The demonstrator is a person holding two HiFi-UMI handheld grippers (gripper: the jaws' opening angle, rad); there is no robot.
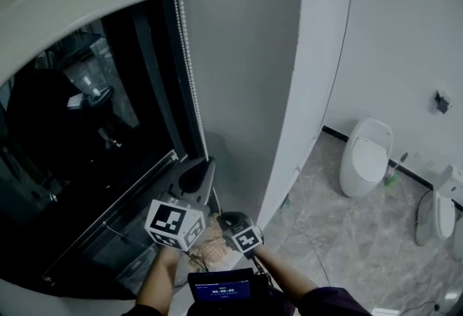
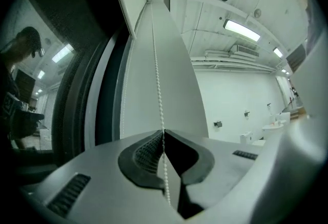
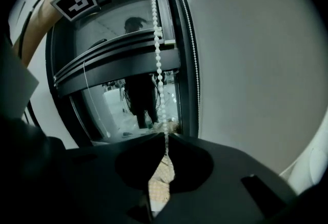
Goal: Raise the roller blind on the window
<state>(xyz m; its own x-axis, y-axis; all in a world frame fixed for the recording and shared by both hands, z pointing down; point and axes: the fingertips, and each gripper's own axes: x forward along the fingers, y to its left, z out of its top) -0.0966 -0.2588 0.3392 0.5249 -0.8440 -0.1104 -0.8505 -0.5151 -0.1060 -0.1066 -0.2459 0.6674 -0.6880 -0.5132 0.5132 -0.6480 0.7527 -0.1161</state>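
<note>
Roller blind [image 1: 65, 3]: pale sheet across upper part of window [image 1: 87, 163], at left of head view, with lower edge curving over dark glass. Roller and top edge cut off by picture border. Not distinguishable in either gripper view.

Bead chain [image 1: 189, 69]: hanging down right side of window frame, beside grey wall panel [image 1: 239, 76]. Upper end out of picture, lower end disappearing into left claw [image 1: 202, 170]. Two strands visible in right gripper view: one [image 3: 156, 38] leading down to the claws, the other close against the frame. Bottom of loop not visible.

Left claw [image 2: 163, 135]: closed on bead chain [image 2: 158, 74], chain pinched at the tips and running on down between the pads. Positioned higher on the chain than right claw [image 3: 165, 138].

Right claw: closed on same strand, gripping at the tips. Tips hard to make out in head view, crowded behind marker cube [image 1: 247, 238] and left gripper body. Left gripper's marker cube [image 3: 77, 0] visible above, at upper left of right gripper view.

Surroundings: glass dark, showing reflection of a standing person [image 3: 138, 95]; detail beyond hard to resolve. Toilets [image 1: 365, 159] on pale floor at right, well apart from window. Small lit screen [image 1: 221, 285] at bottom edge between forearms, text too small to read.
</note>
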